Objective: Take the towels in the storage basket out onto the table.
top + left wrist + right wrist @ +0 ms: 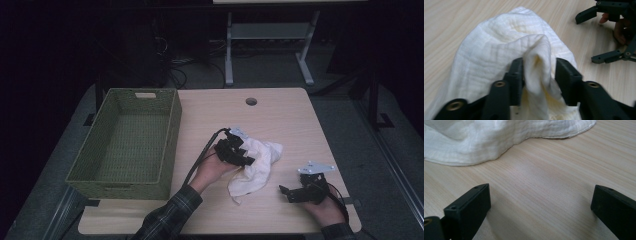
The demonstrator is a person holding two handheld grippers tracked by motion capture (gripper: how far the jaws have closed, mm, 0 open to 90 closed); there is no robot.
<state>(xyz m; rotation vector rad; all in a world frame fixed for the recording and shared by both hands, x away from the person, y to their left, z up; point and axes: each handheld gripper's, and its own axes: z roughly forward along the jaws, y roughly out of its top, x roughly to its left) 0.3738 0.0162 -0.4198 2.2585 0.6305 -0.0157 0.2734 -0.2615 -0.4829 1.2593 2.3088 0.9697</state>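
Mid-table: left hand-held gripper point(539, 75) pinching raised cloth point(499, 50) fold; right hand-held gripper point(539, 205) wide open, empty, near cloth edge.

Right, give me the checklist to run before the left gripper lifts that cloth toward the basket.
1. Left gripper has cloth between its jaws: ok, a raised fold of the white cloth sits there.
2. Jaws pinch the fold firmly: cannot tell.
3. Right gripper clear of the cloth: ok, open, over bare table beside it.
4. Green basket has room: ok, nothing seen inside.
5. Path from cloth to basket clear: ok.
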